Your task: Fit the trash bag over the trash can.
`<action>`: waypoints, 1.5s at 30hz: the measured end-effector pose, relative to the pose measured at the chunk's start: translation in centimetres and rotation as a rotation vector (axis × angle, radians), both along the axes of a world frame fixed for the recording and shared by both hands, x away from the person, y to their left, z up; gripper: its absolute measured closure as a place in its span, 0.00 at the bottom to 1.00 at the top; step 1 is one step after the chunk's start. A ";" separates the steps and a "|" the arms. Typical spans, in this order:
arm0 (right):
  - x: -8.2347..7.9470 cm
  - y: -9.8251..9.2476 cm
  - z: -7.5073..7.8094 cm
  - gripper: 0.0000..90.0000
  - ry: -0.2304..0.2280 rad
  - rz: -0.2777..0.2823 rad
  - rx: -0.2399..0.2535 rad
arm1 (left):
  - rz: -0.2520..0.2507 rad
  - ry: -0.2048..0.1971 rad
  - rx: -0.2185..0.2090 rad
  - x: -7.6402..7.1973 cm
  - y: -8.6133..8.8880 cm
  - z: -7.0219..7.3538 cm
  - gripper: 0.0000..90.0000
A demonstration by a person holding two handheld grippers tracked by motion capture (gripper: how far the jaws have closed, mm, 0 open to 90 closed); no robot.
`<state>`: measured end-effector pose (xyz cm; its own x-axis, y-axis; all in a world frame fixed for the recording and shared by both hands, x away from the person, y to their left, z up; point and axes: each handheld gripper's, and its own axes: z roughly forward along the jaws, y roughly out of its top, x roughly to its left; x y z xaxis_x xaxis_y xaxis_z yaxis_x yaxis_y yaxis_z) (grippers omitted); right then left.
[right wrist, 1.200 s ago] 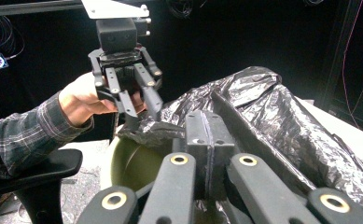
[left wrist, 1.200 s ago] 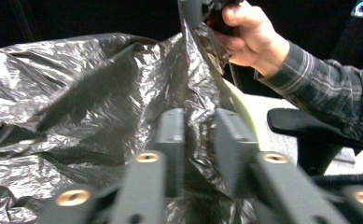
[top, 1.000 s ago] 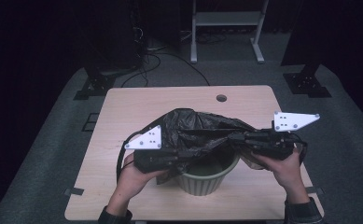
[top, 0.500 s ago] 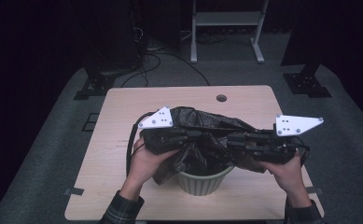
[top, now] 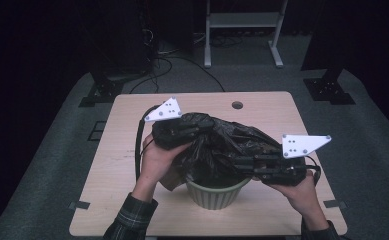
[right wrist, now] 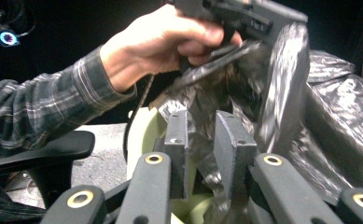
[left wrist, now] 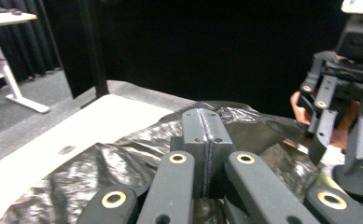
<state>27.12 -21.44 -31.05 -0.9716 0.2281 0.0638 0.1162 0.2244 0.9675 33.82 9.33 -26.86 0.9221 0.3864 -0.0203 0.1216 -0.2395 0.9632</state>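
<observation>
From high up, a black bag (top: 222,145) lies bunched over a green pot (top: 217,192) near the front of the wooden table (top: 127,165). The left gripper (top: 194,134) is at the bag's back left part, and a hand (top: 157,160) holds it. The right gripper (top: 242,164) is at the bag's right side, just above the pot's rim, held by the other hand (top: 299,187).

In the left gripper view, the left gripper (left wrist: 206,140) has its two jaws pressed tight together, with only a thin line between them. The crinkly bag (left wrist: 100,172) lies all around and under them, and the jaws look pinched on a fold of it. The right gripper (left wrist: 338,121) shows far off on the right.

In the right gripper view, the right gripper (right wrist: 202,140) has a small gap between its jaws, which have just been opening. Bag plastic (right wrist: 202,126) hangs in that gap. I cannot tell if the pads press on it. The green pot (right wrist: 142,135) sits just behind
</observation>
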 end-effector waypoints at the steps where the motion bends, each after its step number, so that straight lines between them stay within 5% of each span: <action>1: 0.0 -0.1 -0.1 0.83 0.003 -0.010 -0.003 | 0.009 0.002 -0.001 0.3 0.1 0.1 1.00; 6: 0.7 -1.3 0.0 0.75 -0.033 -0.134 -0.002 | 0.006 0.019 -0.031 1.2 0.5 0.3 1.00; 13: 0.9 -2.6 0.9 0.65 -0.124 -0.252 0.072 | -0.001 0.027 -0.034 1.2 0.7 0.1 1.00; 18: 1.9 -2.0 1.0 0.59 -0.096 -0.256 0.028 | -0.009 0.026 -0.042 1.0 0.6 0.1 1.00; 23: 2.3 -1.1 0.6 0.57 -0.056 -0.190 0.043 | -0.006 0.026 -0.045 1.1 0.8 0.1 1.00; 24: 2.3 -0.9 0.6 0.60 -0.051 -0.178 0.042 | -0.007 0.028 -0.045 1.1 0.8 0.1 1.00; 28: 2.5 -0.3 0.5 0.95 -0.055 -0.188 -0.004 | -0.014 0.023 -0.038 1.0 1.0 0.0 1.00; 31: 3.1 -0.6 0.7 1.00 -0.046 -0.197 0.010 | -0.019 0.027 -0.050 1.0 1.4 -0.2 0.99; 36: 4.0 -0.6 1.1 1.00 -0.037 -0.204 0.013 | -0.039 0.043 -0.077 0.6 2.2 -0.7 0.77; 42: 4.7 -0.5 1.9 1.00 -0.043 -0.221 0.016 | -0.083 0.036 -0.088 -1.7 3.3 -1.0 0.46; 45: 4.9 -0.5 2.1 1.00 -0.043 -0.221 0.026 | -0.095 0.014 -0.073 -3.2 3.5 -1.3 0.40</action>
